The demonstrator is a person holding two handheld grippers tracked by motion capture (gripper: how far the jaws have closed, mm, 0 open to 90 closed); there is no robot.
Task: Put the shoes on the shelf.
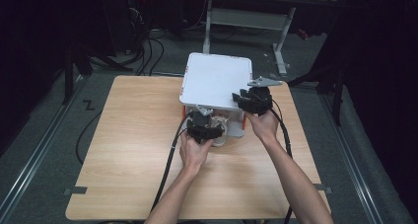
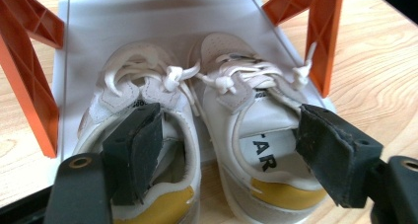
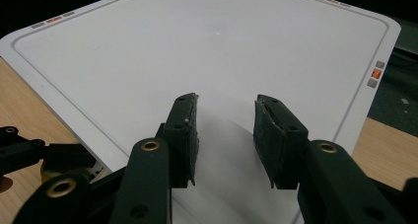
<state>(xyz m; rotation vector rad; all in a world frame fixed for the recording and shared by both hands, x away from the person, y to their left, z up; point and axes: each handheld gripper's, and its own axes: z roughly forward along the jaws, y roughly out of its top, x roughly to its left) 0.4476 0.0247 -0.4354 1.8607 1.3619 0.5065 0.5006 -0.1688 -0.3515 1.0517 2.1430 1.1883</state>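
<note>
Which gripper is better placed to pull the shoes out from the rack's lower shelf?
Left. The left gripper is open at the pair of shoes, while the right gripper hangs above the rack's white top.

Dark room, grey floor, cables.

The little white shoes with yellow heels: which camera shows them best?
The left gripper view: the pair of shoes sits close up on the shelf's lower level, laces and yellow heels clear. The high view shows a small pale patch under the white top; the right gripper view catches just a sliver.
</note>
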